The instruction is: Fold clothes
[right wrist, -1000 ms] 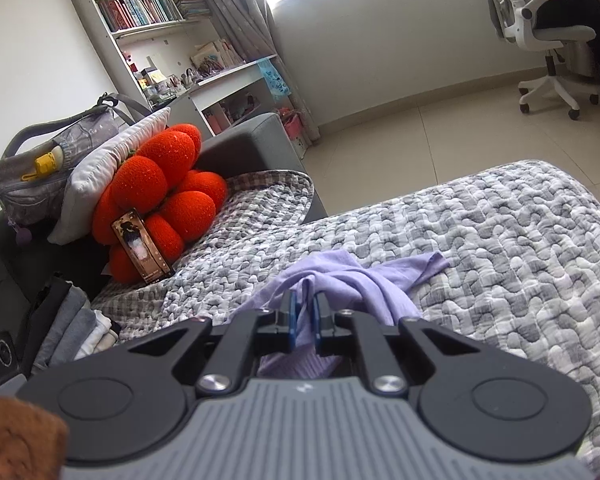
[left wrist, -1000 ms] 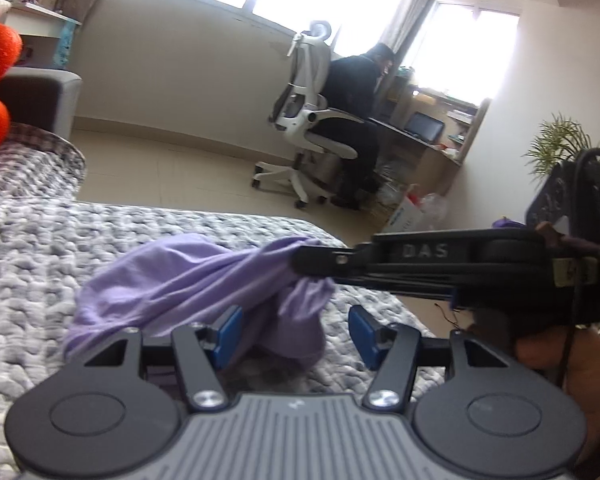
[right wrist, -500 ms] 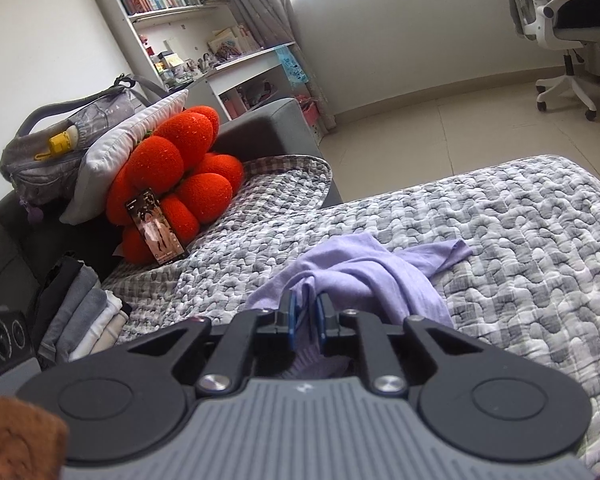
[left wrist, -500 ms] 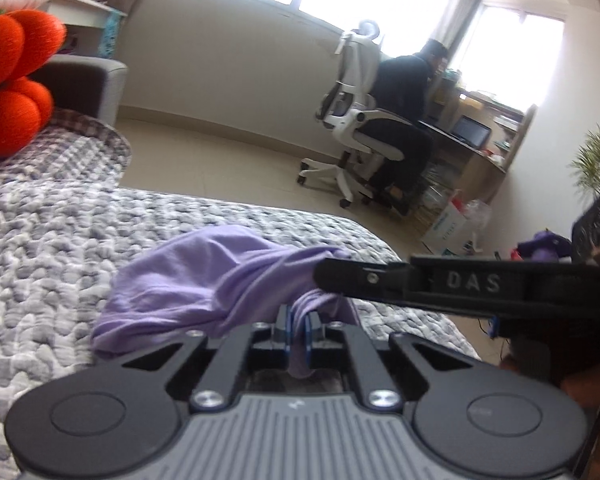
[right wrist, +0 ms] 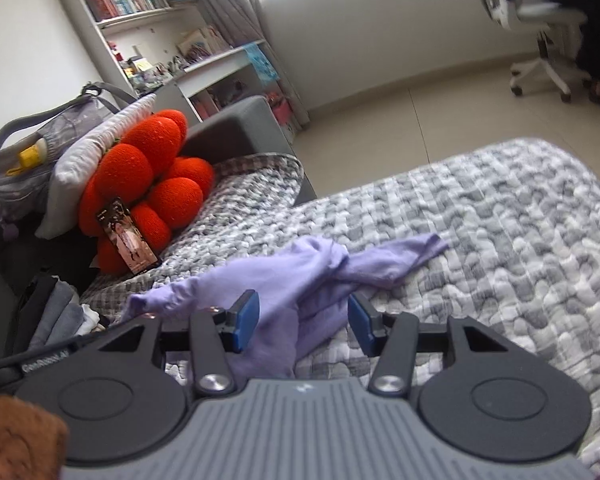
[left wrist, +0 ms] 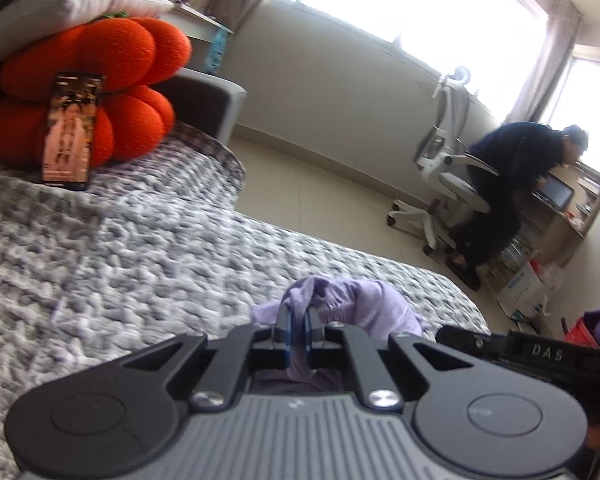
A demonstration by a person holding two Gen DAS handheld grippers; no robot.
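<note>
A crumpled lilac garment (right wrist: 300, 276) lies on the grey-and-white quilted bed cover (right wrist: 500, 240). In the left wrist view my left gripper (left wrist: 297, 330) is shut on a bunched fold of the lilac garment (left wrist: 364, 300), lifting it just above the cover. In the right wrist view my right gripper (right wrist: 302, 320) stands open, its blue pads on either side of a hanging fold of the cloth without pinching it. The other gripper's black body (left wrist: 540, 354) shows at the right of the left wrist view.
An orange pumpkin-shaped cushion (right wrist: 148, 184) with a photo card (right wrist: 126, 240) leans at the bed's head, under a white pillow (right wrist: 100, 148) and a grey bag (right wrist: 32, 160). Folded clothes (right wrist: 56, 320) are stacked at the left. A person (left wrist: 512, 184) sits on a white office chair (left wrist: 440, 160).
My left gripper shut on the lilac garment and swung left with it. My right gripper, shut on the cloth earlier, has opened and let it go.
</note>
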